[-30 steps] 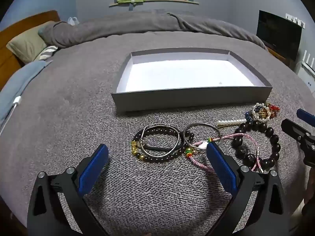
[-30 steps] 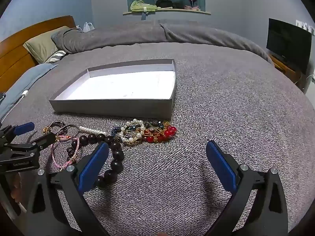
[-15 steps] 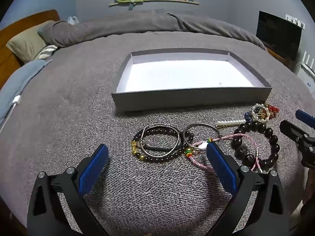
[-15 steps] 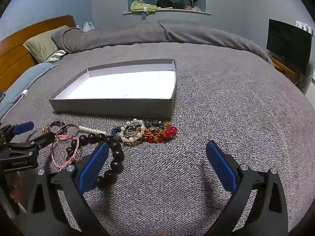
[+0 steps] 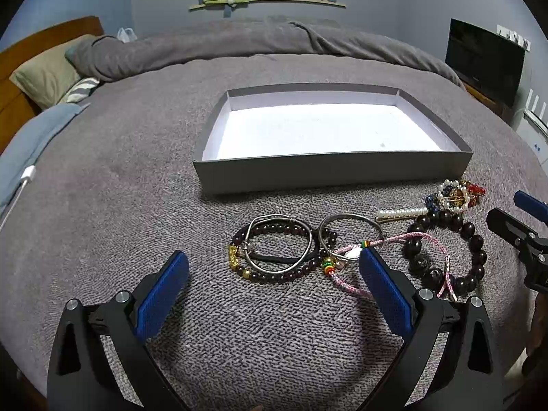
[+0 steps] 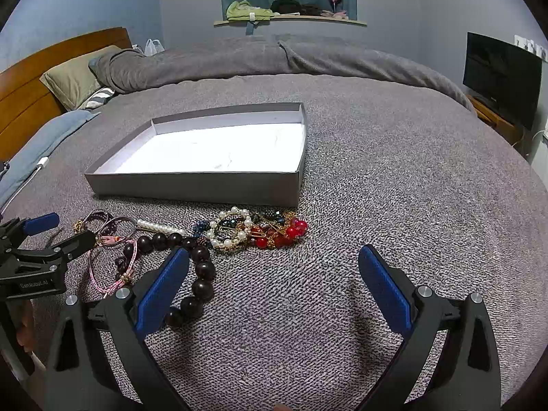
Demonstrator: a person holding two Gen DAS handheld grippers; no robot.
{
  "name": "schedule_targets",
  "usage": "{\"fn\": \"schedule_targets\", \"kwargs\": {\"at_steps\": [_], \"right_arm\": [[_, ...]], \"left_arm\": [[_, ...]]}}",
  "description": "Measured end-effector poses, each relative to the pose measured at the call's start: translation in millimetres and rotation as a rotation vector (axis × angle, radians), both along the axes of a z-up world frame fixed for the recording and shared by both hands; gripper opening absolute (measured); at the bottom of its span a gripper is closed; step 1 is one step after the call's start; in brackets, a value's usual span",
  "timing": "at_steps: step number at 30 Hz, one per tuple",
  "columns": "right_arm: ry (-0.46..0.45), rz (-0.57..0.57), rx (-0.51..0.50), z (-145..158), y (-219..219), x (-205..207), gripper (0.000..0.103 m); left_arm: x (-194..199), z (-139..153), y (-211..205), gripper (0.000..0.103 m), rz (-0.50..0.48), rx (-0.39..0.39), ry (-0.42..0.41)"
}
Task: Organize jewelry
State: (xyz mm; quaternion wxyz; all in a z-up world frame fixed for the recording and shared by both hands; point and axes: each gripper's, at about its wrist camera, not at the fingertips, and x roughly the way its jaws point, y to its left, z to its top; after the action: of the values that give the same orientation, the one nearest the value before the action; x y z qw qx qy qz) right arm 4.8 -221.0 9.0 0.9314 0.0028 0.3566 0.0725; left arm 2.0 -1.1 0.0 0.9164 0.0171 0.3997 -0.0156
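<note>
I hold my left gripper (image 5: 274,291) low over the grey knitted bedspread (image 5: 102,188), its blue-padded fingers (image 5: 161,294) spread wide and holding nothing. Between them, a little ahead, lies a dark red beaded bracelet with gold beads (image 5: 274,275), tangled with a thin silver wire bangle (image 5: 279,239) and a black elastic band (image 5: 284,259). Just beside these on the right is a second silver ring bangle (image 5: 349,221), and a pink braided cord bracelet (image 5: 394,239) runs from it behind my right-hand finger pad. Further right sits a bracelet of large dark brown wooden beads (image 5: 476,243), with a pearl-lined hair clip (image 5: 400,212) touching its far side, and beyond that a heap of pearl, blue and red beaded jewellery (image 5: 455,195).

The shallow grey cardboard box with a white inside (image 5: 328,174) lies past all of this, nearer the middle of the bed, and holds nothing. The heap rests just off its near right corner.

My right gripper (image 6: 274,291) is also spread wide and empty, hovering over bare bedspread to the right of the wooden beads, one pad overlapping them in its own view. Each gripper shows at the edge of the other's view.
</note>
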Motion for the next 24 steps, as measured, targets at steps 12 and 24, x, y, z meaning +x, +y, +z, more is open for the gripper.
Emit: {"fn": "schedule_targets", "kwargs": {"at_steps": [12,24], "right_arm": [[0.001,-0.004,0.007,0.1,-1.1,2.0,0.098],[0.002,-0.003,0.008,-0.4,-1.4,1.2,0.098]], "left_arm": [[0.1,-0.3,0.1,0.099,0.000,0.000,-0.001],[-0.3,-1.3,0.5,0.099,0.000,0.002,-0.001]]}}
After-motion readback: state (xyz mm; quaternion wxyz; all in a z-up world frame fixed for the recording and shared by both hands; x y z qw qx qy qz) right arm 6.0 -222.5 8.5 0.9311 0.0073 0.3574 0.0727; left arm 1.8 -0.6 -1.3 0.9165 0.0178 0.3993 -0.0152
